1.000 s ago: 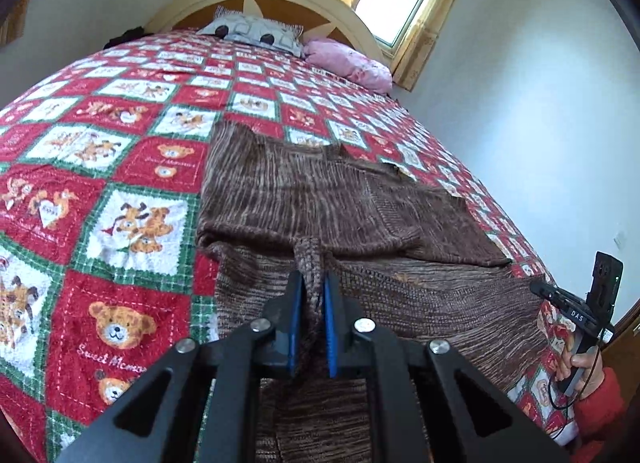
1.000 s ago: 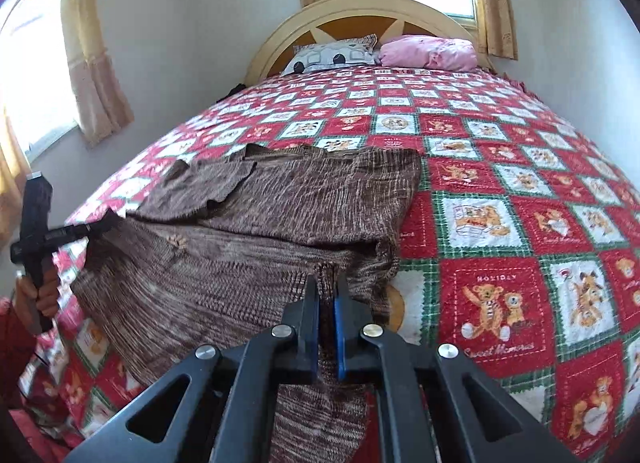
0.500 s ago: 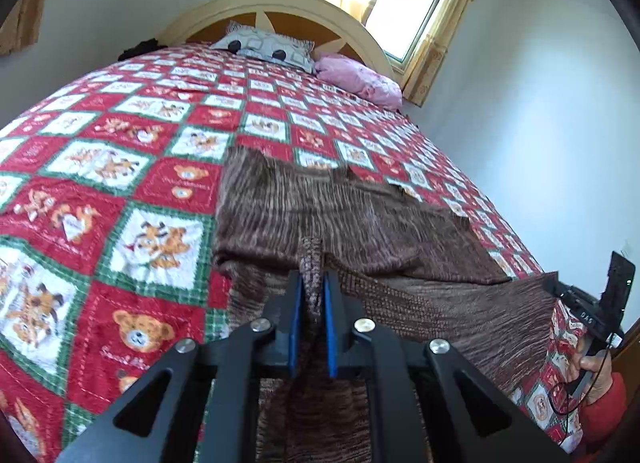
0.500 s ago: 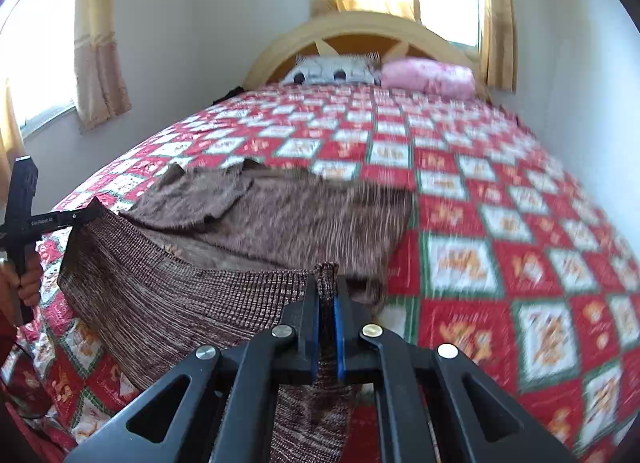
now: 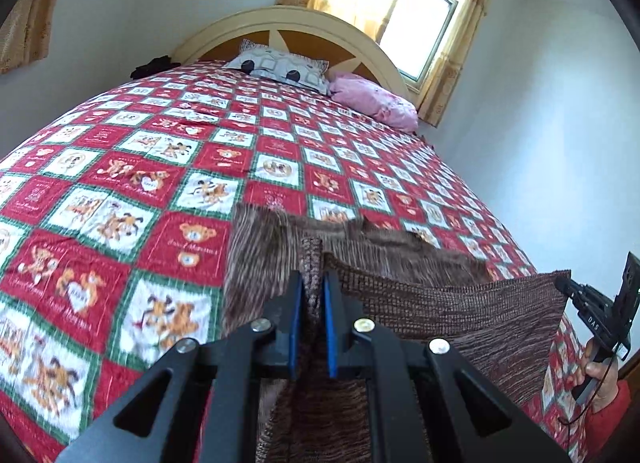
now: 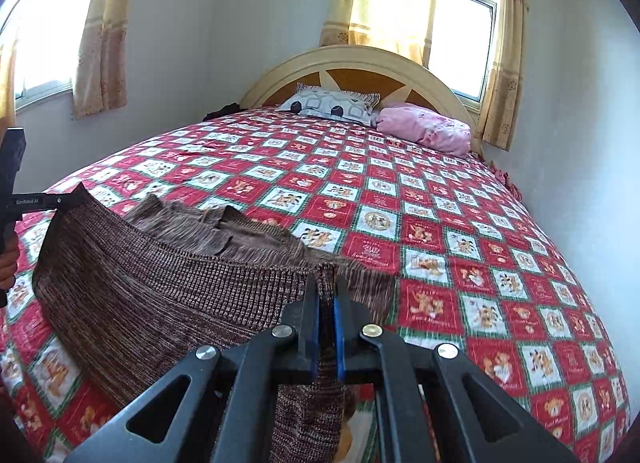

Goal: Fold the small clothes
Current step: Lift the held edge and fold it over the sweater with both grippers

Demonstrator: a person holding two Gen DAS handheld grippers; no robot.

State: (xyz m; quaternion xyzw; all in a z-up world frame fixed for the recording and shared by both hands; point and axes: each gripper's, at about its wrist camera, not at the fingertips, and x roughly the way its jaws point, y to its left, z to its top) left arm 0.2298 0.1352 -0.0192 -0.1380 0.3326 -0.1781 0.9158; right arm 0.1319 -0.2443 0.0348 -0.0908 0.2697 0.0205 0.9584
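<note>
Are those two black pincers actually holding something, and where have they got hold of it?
Yes. Both grip the same brown knitted garment by its near edge: the left gripper pinches one corner, the right gripper the other, lifting that edge off the quilt.

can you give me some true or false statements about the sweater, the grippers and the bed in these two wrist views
1. Both grippers are shut on the brown knitted sweater. True: the left gripper and the right gripper each pinch its hem.
2. The whole sweater lies flat on the bedspread. False: its near edge is lifted and stretched between the grippers; only the far part rests on the bed.
3. A pink pillow lies beside a grey patterned pillow at the headboard. True.
4. The bedspread is plain blue. False: it is a red, green and white check with bear pictures.
5. The curtains hang fully closed over the window by the headboard. False: bare glass shows beside them.
</note>
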